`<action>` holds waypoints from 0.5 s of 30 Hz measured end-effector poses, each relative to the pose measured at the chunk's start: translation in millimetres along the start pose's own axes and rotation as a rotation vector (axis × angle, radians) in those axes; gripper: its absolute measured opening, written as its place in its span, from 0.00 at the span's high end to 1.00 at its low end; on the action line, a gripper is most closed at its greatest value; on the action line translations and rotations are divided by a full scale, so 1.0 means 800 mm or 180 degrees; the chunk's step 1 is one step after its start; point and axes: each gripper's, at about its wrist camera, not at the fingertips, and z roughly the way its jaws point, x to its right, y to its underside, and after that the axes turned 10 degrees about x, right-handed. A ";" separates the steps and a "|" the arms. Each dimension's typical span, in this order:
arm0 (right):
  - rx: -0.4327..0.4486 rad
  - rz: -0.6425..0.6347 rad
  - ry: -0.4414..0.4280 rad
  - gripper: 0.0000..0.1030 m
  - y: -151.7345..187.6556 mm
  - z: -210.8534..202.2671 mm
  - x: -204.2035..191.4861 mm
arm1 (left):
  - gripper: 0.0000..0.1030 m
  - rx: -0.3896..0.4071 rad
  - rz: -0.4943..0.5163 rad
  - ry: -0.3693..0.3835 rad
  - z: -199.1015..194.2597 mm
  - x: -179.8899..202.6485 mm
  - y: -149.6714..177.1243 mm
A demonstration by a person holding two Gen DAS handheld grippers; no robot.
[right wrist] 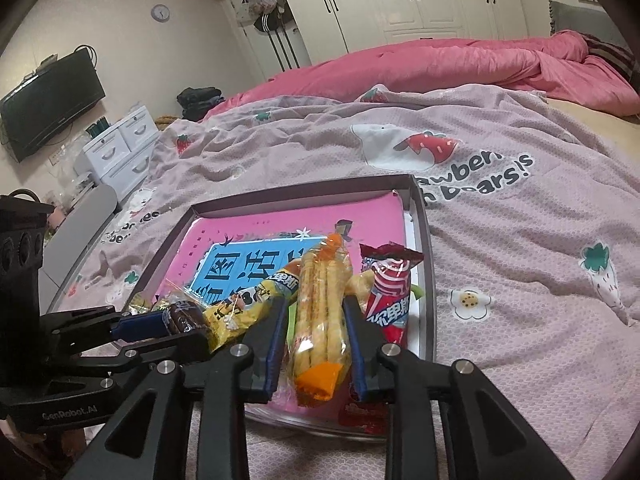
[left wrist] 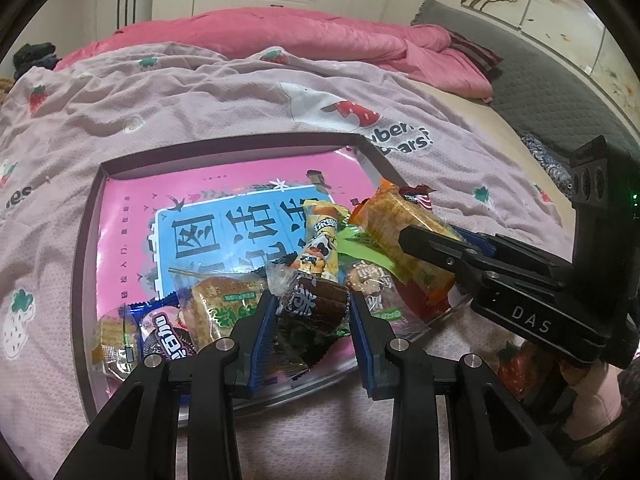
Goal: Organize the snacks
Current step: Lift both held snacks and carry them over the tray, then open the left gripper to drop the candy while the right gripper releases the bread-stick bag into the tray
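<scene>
Straddling a dark brown wrapped cake (left wrist: pixel 318 304), the left claw (left wrist: pixel 314 322) is being held part open, its grip uncertain. A long clear biscuit-stick pack (right wrist: pixel 320 320) is being bracketed by the right claw (right wrist: pixel 316 334). Both are lying among crinkly packets in a shallow box (right wrist: pixel 428 280), being carried on a rumpled strawberry-print quilt (right wrist: pixel 500 240).

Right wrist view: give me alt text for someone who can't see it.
The right gripper straddles a clear packet of orange biscuit sticks in a shallow box on a strawberry-print bedspread. A red snack packet lies right of it, a yellow one left, where the left gripper reaches a dark brown snack.
</scene>
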 end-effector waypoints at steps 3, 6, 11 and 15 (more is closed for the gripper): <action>0.0034 0.0011 -0.0029 0.67 -0.003 -0.004 0.001 | 0.64 -0.0001 -0.0001 -0.0002 -0.002 -0.001 0.001; 0.0044 0.0005 -0.0039 0.66 -0.003 -0.006 -0.001 | 0.62 -0.0003 0.0001 -0.0019 -0.002 -0.002 0.002; 0.0049 -0.0003 -0.0050 0.65 -0.003 -0.009 -0.002 | 0.54 0.0025 0.0024 -0.0041 -0.008 -0.003 0.004; 0.0080 -0.0001 -0.0052 0.65 -0.004 -0.013 -0.003 | 0.54 0.0025 0.0025 -0.0049 -0.010 -0.004 0.003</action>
